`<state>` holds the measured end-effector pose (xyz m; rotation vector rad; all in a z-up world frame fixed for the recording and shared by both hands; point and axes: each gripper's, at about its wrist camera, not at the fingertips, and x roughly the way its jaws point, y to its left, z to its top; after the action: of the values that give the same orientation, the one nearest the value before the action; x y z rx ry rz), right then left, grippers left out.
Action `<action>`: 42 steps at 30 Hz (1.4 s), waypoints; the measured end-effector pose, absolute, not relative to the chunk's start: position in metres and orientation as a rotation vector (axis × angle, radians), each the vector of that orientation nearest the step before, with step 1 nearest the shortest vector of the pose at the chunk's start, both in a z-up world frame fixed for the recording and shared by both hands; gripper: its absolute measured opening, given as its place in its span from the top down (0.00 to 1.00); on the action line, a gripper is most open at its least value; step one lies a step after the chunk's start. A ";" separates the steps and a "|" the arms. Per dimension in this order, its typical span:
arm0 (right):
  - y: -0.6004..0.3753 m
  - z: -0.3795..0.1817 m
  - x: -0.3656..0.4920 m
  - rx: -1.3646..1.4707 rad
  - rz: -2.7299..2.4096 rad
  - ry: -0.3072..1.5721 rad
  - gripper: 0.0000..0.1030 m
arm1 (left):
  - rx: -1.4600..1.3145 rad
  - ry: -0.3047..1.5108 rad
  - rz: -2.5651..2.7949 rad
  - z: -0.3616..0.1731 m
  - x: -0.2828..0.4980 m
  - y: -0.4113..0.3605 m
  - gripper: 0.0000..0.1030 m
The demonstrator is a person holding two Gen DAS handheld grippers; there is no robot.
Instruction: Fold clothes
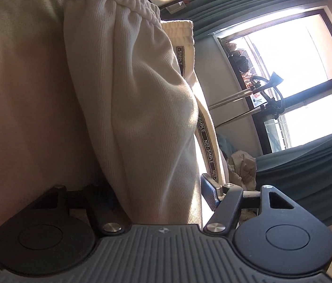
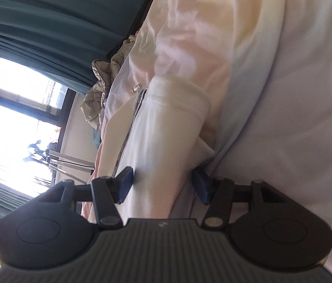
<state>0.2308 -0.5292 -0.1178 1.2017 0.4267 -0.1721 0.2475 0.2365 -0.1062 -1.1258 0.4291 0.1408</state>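
Observation:
Cream ribbed sweatpants (image 1: 142, 99) with an elastic waistband and a black "NOT-SIMPLE" side tape (image 1: 207, 146) fill the left wrist view. My left gripper (image 1: 158, 193) has the pants' fabric between its fingers; the right blue pad (image 1: 209, 194) shows, the left one is hidden behind cloth. In the right wrist view my right gripper (image 2: 163, 184) has the same pants' cuffed leg end (image 2: 177, 122) between its blue pads (image 2: 124, 184), which press on the cloth. The pants lie against a pale sheet (image 2: 295, 94).
A crumpled beige garment (image 2: 100, 94) lies beyond the pants; it also shows in the left wrist view (image 1: 241, 165). Teal curtains (image 2: 59, 18) and a bright window (image 1: 295, 77) are behind. A lamp or stand arm (image 1: 260, 92) crosses the window.

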 end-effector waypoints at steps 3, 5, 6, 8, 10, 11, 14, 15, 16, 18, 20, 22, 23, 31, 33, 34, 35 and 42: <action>-0.531 -0.119 0.235 1.192 -0.198 0.372 0.60 | -1.099 0.390 0.153 -0.109 0.256 0.237 0.50; -0.531 -0.120 0.238 1.172 -0.218 0.355 0.72 | -1.081 0.363 0.161 -0.112 0.261 0.238 0.61; -0.528 -0.118 0.239 1.146 -0.229 0.347 0.79 | -1.079 0.351 0.164 -0.111 0.261 0.237 0.68; -0.522 -0.111 0.238 1.095 -0.249 0.322 0.83 | -1.097 0.315 0.170 -0.106 0.256 0.235 0.77; -0.519 -0.099 0.231 1.076 -0.256 0.289 0.86 | -1.106 0.285 0.163 -0.098 0.249 0.234 0.81; -0.518 -0.091 0.227 1.074 -0.254 0.273 0.88 | -1.115 0.269 0.152 -0.092 0.245 0.233 0.81; -0.515 -0.068 0.211 1.070 -0.239 0.229 0.90 | -1.129 0.241 0.110 -0.074 0.230 0.233 0.82; -0.515 -0.061 0.205 1.072 -0.234 0.218 0.90 | -1.129 0.238 0.103 -0.068 0.224 0.233 0.82; -0.515 -0.056 0.199 1.079 -0.232 0.209 0.91 | -1.129 0.236 0.096 -0.062 0.218 0.233 0.82; -0.517 -0.048 0.186 1.100 -0.243 0.196 0.91 | -1.150 0.246 0.081 -0.054 0.201 0.235 0.82; -0.524 -0.041 0.174 1.131 -0.262 0.190 0.91 | -1.148 0.270 0.073 -0.050 0.183 0.239 0.82; -0.530 -0.042 0.156 1.173 -0.282 0.202 0.91 | -1.125 0.302 0.067 -0.047 0.164 0.241 0.82; -0.532 -0.045 0.147 1.202 -0.295 0.215 0.91 | -1.118 0.329 0.065 -0.047 0.155 0.243 0.82; -0.555 -0.092 0.107 1.364 -0.349 0.374 0.88 | -1.080 0.520 0.095 -0.061 0.126 0.245 0.76; -0.557 -0.108 0.104 1.417 -0.372 0.408 0.83 | -1.064 0.556 0.107 -0.063 0.122 0.245 0.70; -0.557 -0.111 0.103 1.432 -0.374 0.410 0.80 | -1.054 0.571 0.108 -0.063 0.119 0.244 0.64; -0.556 -0.113 0.101 1.439 -0.378 0.409 0.78 | -1.032 0.580 0.115 -0.061 0.116 0.241 0.60; -0.533 -0.106 0.098 1.414 -0.321 0.488 0.52 | -0.792 0.586 0.131 -0.034 0.093 0.196 0.36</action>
<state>0.0983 -0.5331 -0.1056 1.4143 0.4884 -0.3207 0.0928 0.1956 -0.0340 -0.7917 0.5857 0.1309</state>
